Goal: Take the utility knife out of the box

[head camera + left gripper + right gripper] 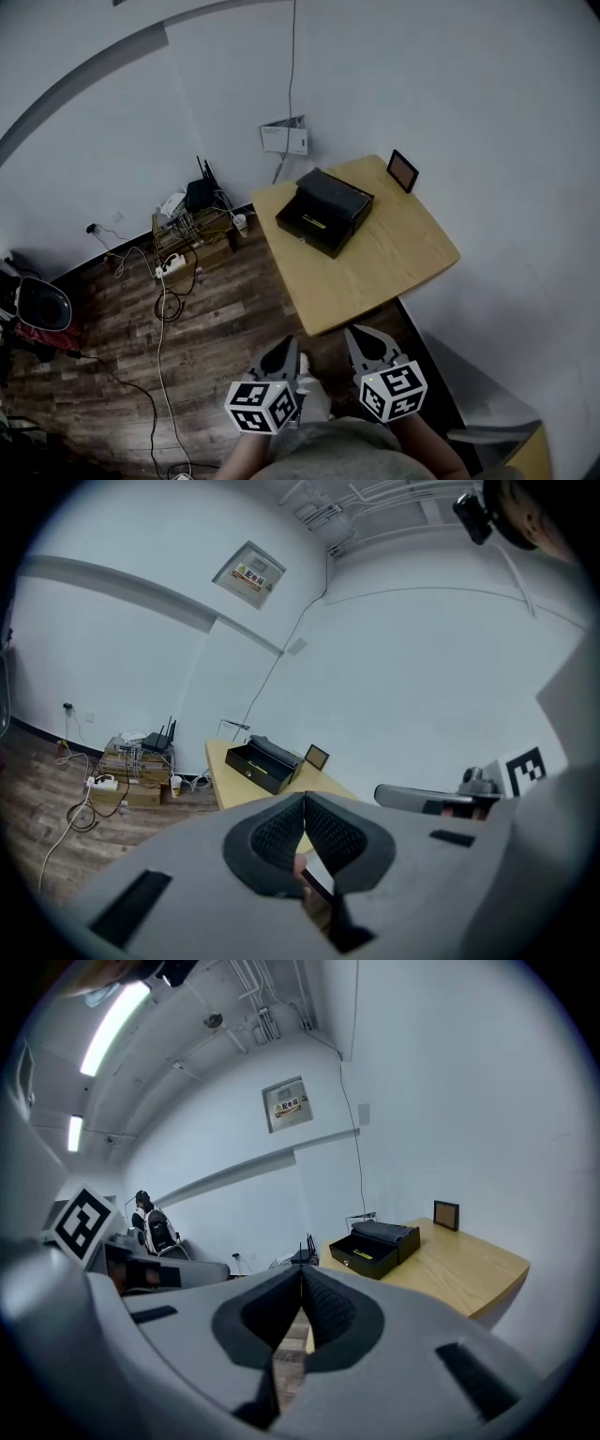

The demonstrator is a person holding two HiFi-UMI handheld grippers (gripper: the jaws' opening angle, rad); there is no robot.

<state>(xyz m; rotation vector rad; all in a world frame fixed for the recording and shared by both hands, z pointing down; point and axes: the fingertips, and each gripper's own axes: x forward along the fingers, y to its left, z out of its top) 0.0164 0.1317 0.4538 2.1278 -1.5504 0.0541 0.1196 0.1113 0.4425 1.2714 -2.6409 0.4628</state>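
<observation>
A black box stands open on the wooden table, its lid tipped back. Inside lies a yellow-green utility knife, which also shows as a thin strip in the box in the right gripper view. The box sits far ahead in the left gripper view. Both grippers hang close to the person's body, well short of the table's near edge. My left gripper is shut with nothing between its jaws. My right gripper is shut and empty too.
A small framed picture stands at the table's far corner. Left of the table a low shelf holds routers and cables, with a power strip and cords trailing over the wood floor. A person stands far off.
</observation>
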